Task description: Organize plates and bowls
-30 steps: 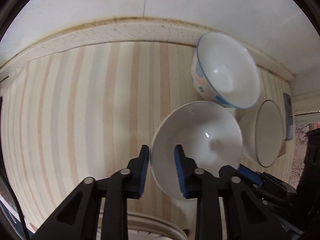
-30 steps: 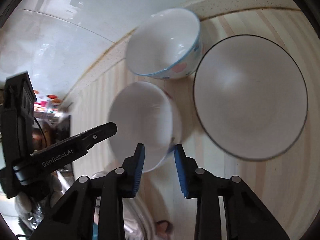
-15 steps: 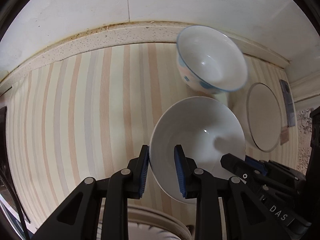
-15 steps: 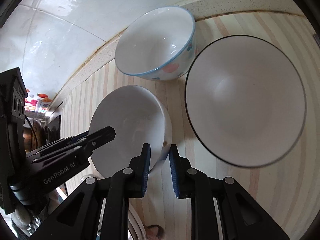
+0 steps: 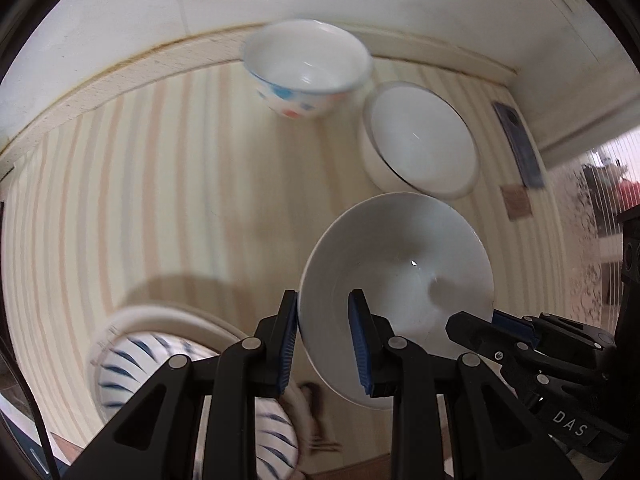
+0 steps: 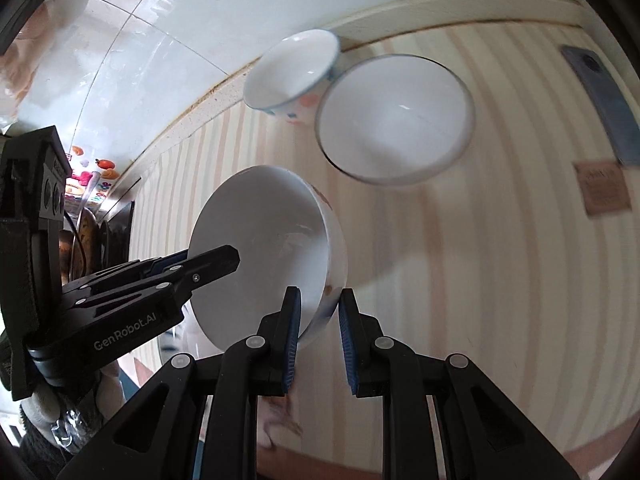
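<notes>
The white bowl [image 5: 396, 280] is gripped at opposite rim points by the left tool [image 5: 323, 340] and right tool [image 6: 318, 334]; glazed ceramic is judged rigid, slick and breakable, so the rim is best held firmly

glossy ceramic bowl [image 5: 400, 264], matt striped tabletop [image 5: 140, 200], glossy wall tile [image 6: 132, 52]

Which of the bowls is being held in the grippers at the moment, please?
The plain white bowl: the left gripper and the right gripper each clamp its rim. The blue-patterned bowl and the dark-rimmed bowl stand untouched on the striped counter.
</notes>
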Demonstrator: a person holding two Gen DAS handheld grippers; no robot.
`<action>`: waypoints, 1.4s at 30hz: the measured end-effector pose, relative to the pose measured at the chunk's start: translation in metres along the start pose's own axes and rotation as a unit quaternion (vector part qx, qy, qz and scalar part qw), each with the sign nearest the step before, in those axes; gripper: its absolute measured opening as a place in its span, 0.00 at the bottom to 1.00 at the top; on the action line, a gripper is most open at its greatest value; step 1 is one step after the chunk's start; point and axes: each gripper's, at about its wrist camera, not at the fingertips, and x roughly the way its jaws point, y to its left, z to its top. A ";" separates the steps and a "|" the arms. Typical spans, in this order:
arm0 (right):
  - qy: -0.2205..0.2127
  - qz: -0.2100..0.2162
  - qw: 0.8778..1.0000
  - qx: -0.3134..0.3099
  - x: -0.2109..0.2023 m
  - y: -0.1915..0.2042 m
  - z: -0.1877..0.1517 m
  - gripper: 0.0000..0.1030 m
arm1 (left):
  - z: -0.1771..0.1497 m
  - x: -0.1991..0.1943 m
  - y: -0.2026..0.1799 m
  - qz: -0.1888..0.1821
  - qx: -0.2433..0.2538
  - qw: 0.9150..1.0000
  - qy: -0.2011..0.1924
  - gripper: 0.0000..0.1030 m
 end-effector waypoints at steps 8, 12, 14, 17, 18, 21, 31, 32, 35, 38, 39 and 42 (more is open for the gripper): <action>0.012 -0.004 0.999 0.039 -0.025 -0.056 -0.048 0.21 | -0.030 0.023 -0.035 0.001 0.031 0.999 0.030 0.22; 0.024 -0.008 0.998 0.052 -0.021 -0.071 -0.064 0.21 | -0.039 0.035 -0.045 0.005 0.038 0.998 0.042 0.22; 0.030 -0.007 0.998 0.056 -0.021 -0.079 -0.071 0.21 | -0.044 0.039 -0.048 0.010 0.042 0.998 0.047 0.22; 0.035 -0.010 0.998 0.051 -0.021 -0.081 -0.076 0.21 | -0.051 0.043 -0.050 0.015 0.046 0.997 0.054 0.22; 0.036 -0.012 0.998 0.049 -0.022 -0.082 -0.078 0.21 | -0.053 0.044 -0.050 0.016 0.046 0.997 0.056 0.22; 0.043 -0.013 0.998 0.045 -0.021 -0.082 -0.080 0.21 | -0.058 0.049 -0.054 0.021 0.047 0.997 0.059 0.22; 0.078 -0.020 0.996 0.039 -0.009 -0.081 -0.082 0.21 | -0.058 0.009 -0.039 0.006 0.026 0.999 0.042 0.23; 0.081 -0.014 0.996 0.043 -0.010 -0.082 -0.083 0.21 | -0.056 0.002 -0.035 0.003 0.019 0.999 0.037 0.23; 0.076 -0.015 0.996 0.049 -0.024 -0.089 -0.079 0.21 | -0.041 -0.019 -0.025 -0.007 -0.002 1.000 0.012 0.23; 0.053 -0.002 0.996 0.069 -0.045 -0.100 -0.061 0.26 | -0.013 -0.024 -0.015 -0.001 -0.020 1.000 -0.004 0.24; 0.042 0.003 0.996 0.076 -0.051 -0.103 -0.050 0.37 | -0.003 -0.024 -0.013 0.001 -0.028 1.000 -0.008 0.24; 0.009 0.008 0.997 0.079 -0.058 -0.107 -0.014 0.44 | 0.037 -0.015 -0.008 0.001 -0.046 0.999 -0.016 0.24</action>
